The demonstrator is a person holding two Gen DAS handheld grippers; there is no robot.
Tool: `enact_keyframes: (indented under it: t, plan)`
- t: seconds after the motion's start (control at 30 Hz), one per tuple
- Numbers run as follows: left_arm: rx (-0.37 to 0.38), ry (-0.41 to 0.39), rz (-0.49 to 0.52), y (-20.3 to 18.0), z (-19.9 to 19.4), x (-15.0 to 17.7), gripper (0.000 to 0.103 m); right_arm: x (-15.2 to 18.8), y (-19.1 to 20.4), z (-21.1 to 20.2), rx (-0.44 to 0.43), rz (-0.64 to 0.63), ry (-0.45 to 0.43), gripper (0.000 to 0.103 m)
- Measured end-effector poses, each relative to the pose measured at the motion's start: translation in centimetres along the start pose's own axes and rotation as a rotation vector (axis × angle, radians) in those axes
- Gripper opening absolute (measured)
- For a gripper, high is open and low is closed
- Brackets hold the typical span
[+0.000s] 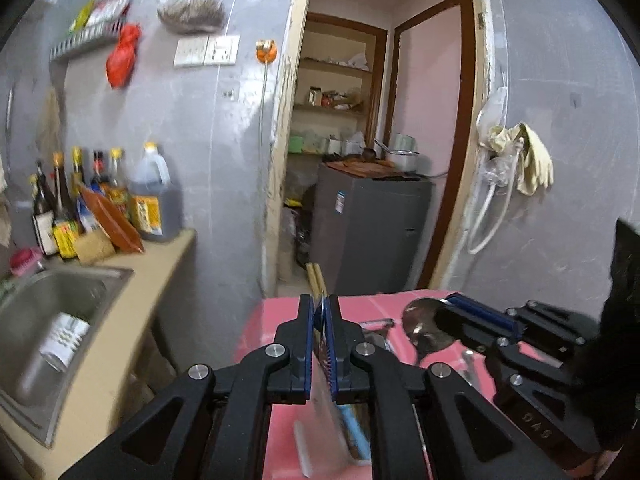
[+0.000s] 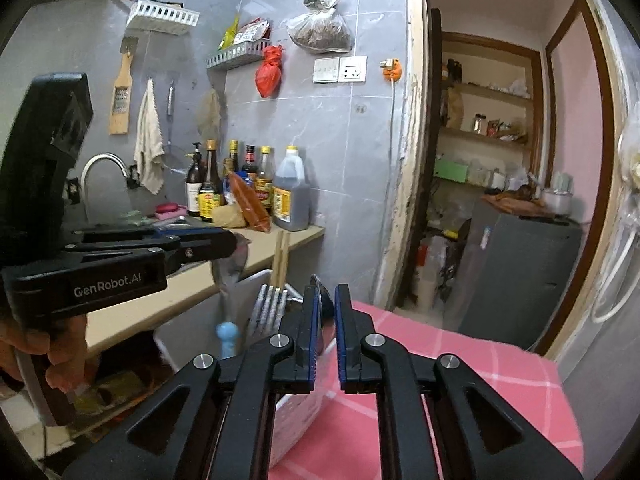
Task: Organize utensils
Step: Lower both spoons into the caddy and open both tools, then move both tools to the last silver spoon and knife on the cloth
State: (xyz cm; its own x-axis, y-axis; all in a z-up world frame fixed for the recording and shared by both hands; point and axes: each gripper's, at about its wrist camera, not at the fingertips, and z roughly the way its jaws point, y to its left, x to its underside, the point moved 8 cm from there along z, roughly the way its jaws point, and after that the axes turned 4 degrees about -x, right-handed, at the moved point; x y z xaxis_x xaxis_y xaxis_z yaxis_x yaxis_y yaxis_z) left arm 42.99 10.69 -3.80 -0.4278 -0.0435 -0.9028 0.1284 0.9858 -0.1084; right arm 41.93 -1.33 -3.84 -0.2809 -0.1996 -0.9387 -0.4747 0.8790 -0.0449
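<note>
Holder (image 2: 296,408) w/ forks (image 2: 272,304) – chopsticks (image 2: 280,256) (upright).

Left gripper (image 1: 319,312): black angular linkage arms, silver round rivets behind the jaws, blue ribbed pads (image 1: 309,344) inside. Right gripper (image 2: 327,304): identical build. White "GenRobot.AI" lettering on the left unit's side.

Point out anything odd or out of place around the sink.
A perforated metal utensil holder lies tipped on its side in the sink basin rather than standing upright. Nothing looks spilled there; blur hides finer detail.
</note>
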Motion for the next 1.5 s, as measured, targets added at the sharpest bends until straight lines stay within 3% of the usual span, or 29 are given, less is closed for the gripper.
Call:
enact_keyframes:
  t: [0.23, 0.3, 0.4, 0.5, 0.57, 0.7, 0.87, 1.07, 1.5]
  plan:
    - [0.076, 0.034, -0.101, 0.4, -0.6, 0.5, 0.009, 0.0, -0.5, -1.0, -0.011, 0.051, -0.025, 0.016]
    - [0.076, 0.031, -0.116, 0.5, -0.9, 0.3, 0.010, -0.3, -1.0, -1.9, -0.001, 0.079, -0.040, 0.020]
    - [0.069, 0.021, -0.121, 0.3, -1.7, -0.1, 0.014, -1.0, -1.9, -3.5, 0.023, 0.118, -0.071, 0.038]
    - [0.065, -0.002, -0.121, -0.3, -2.9, -0.7, 0.032, -1.9, -2.9, -5.0, 0.045, 0.154, -0.099, 0.054]
    - [0.057, -0.031, -0.124, -1.0, -3.8, -1.3, 0.056, -2.4, -3.8, -6.3, 0.064, 0.180, -0.120, 0.063]
    - [0.046, -0.061, -0.103, -2.6, -5.2, -2.0, 0.064, -3.0, -5.6, -8.7, 0.098, 0.218, -0.157, 0.081]
    - [0.028, -0.108, -0.085, -5.2, -6.9, -2.5, 0.089, -2.7, -8.4, -12.0, 0.146, 0.261, -0.192, 0.098]
    - [0.022, -0.142, -0.092, -8.0, -7.5, -2.3, 0.103, -1.3, -12.1, -14.9, 0.203, 0.294, -0.200, 0.102]
    - [0.029, -0.076, -0.076, -14.4, -4.4, 0.8, 0.103, 3.5, -19.4, -17.0, 0.287, 0.312, -0.107, 0.102]
